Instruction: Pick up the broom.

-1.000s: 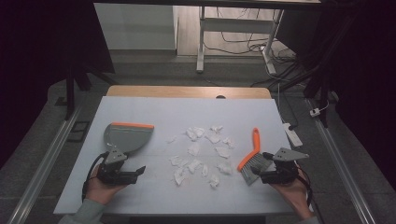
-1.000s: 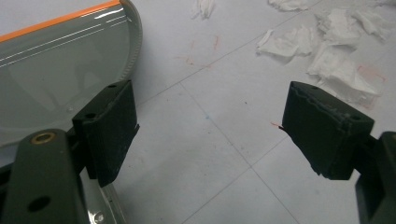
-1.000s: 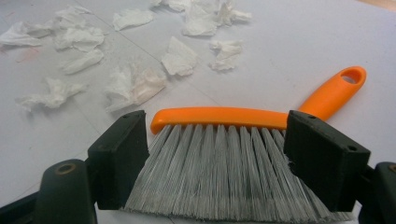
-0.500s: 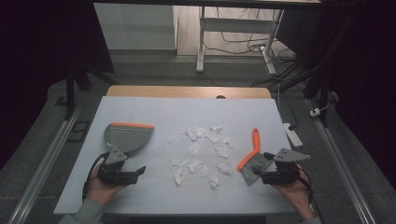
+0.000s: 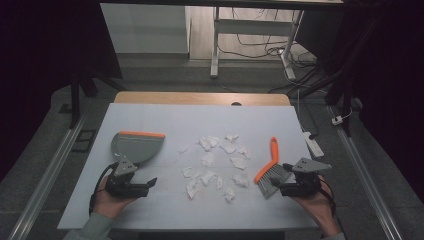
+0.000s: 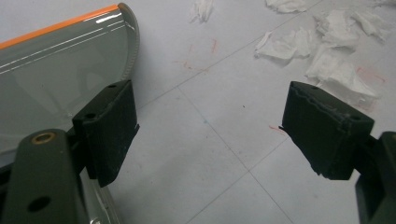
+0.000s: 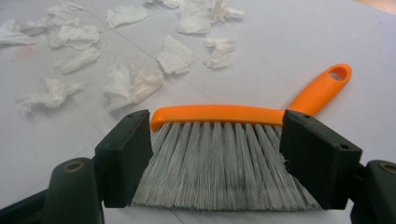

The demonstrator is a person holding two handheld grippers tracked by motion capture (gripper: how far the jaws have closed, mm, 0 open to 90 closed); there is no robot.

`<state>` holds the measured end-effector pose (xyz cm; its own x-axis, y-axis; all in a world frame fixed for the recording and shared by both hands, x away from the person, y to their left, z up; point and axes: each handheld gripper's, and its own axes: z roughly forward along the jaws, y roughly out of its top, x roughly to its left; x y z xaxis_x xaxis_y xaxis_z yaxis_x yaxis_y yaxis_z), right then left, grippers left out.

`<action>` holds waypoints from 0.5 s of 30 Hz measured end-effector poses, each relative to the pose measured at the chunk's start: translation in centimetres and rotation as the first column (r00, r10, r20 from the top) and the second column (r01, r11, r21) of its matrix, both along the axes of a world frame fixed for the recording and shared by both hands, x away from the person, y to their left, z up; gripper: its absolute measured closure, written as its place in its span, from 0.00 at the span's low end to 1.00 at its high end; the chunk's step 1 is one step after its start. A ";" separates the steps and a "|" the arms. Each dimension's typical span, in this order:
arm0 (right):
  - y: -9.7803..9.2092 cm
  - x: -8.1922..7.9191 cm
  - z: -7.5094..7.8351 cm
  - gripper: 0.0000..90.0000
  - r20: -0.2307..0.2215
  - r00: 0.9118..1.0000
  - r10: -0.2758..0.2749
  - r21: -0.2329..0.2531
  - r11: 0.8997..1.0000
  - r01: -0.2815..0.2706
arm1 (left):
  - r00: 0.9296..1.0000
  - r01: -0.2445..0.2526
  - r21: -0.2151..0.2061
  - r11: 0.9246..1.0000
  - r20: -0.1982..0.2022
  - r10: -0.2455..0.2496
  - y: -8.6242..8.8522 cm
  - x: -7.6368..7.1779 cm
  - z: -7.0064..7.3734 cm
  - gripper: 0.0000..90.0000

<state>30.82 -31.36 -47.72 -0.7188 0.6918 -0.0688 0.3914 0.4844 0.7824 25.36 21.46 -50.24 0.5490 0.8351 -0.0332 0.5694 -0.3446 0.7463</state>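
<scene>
High view: comparing this moment with the frames from the preceding second, nothing has shifted. Both of your hands sit in the same places, and the dustpan, paper scraps and brush lie as they did. The judgement is that the sweeping work has not started; you are paused at the approach to both tools.

Left side: your left tongs (image 5: 145, 183) rest low on the surface (image 5: 165, 117), near its front edge, with your hand beneath and behind them. Their jaws stand spread wide with nothing between them. The grey dustpan (image 5: 136, 145), orange-lipped at its far edge, lies just beyond and to the left of the tongs; in the left gripper view the dustpan (image 6: 56, 65) sits behind the left jaw, ungripped.

Centre: the crumpled paper scraps (image 5: 216, 162) lie scattered between the two tools, untouched.

Right side: the brush (image 5: 270, 169) lies flat, orange handle pointing away from you, bristles toward your right tongs (image 5: 276, 187). Your right hand holds those tongs low and level, aimed leftward at the bristles. In the right gripper view the jaws stand spread on either side of the brush (image 7: 224, 154), flanking the bristle head but not pinching it.
</scene>
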 end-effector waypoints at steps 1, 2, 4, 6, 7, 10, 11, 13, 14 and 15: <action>0.0 0.0 0.0 0.28 0.000 1.000 0.000 0.000 1.000 0.000 | 1.000 0.001 0.001 1.000 0.001 -0.001 0.0 0.0 0.1 0.21; 0.1 0.1 0.4 0.29 -0.015 1.000 -0.012 -0.003 1.000 0.012 | 1.000 0.001 -0.001 1.000 0.004 -0.001 0.0 0.0 0.2 0.21; 0.2 0.7 1.6 0.30 -0.063 0.997 -0.054 -0.029 0.998 0.052 | 1.000 0.002 -0.001 1.000 0.009 -0.002 0.0 0.0 0.3 0.21; 0.4 1.0 2.0 0.31 -0.072 0.995 -0.072 -0.037 0.997 0.070 | 1.000 0.012 0.001 1.000 0.008 -0.012 -0.1 0.0 0.2 0.21; 0.5 1.4 2.4 0.31 -0.091 0.992 -0.093 -0.047 0.995 0.089 | 1.000 0.018 0.001 1.000 0.007 -0.018 -0.1 -0.1 0.2 0.21; 1.4 3.3 3.5 0.31 -0.150 0.981 -0.125 -0.104 0.989 0.110 | 0.999 0.038 0.006 0.999 0.002 -0.038 -0.4 -0.1 0.2 0.21; 1.4 3.3 3.5 0.31 -0.150 0.981 -0.125 -0.104 0.989 0.110 | 0.999 0.043 0.009 0.999 0.003 -0.043 -0.5 -0.1 0.1 0.21; 2.3 4.7 4.0 0.31 -0.167 0.971 -0.170 -0.159 0.977 0.144 | 0.999 0.052 0.008 0.999 0.004 -0.052 -0.6 -0.1 0.1 0.21; 2.3 4.7 4.0 0.31 -0.167 0.971 -0.170 -0.159 0.977 0.144 | 0.998 0.056 0.007 0.998 0.005 -0.056 -0.6 -0.1 0.1 0.21; 2.6 5.1 4.2 0.32 -0.170 0.968 -0.185 -0.172 0.973 0.156 | 0.998 0.060 0.009 0.998 0.005 -0.060 -0.6 -0.2 0.1 0.21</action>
<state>35.93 -28.79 -43.55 -0.6012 0.7966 -0.0632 0.6090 0.5080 0.6092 25.20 20.81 -50.14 0.5986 0.8007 -0.0228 0.5433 -0.3850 0.7461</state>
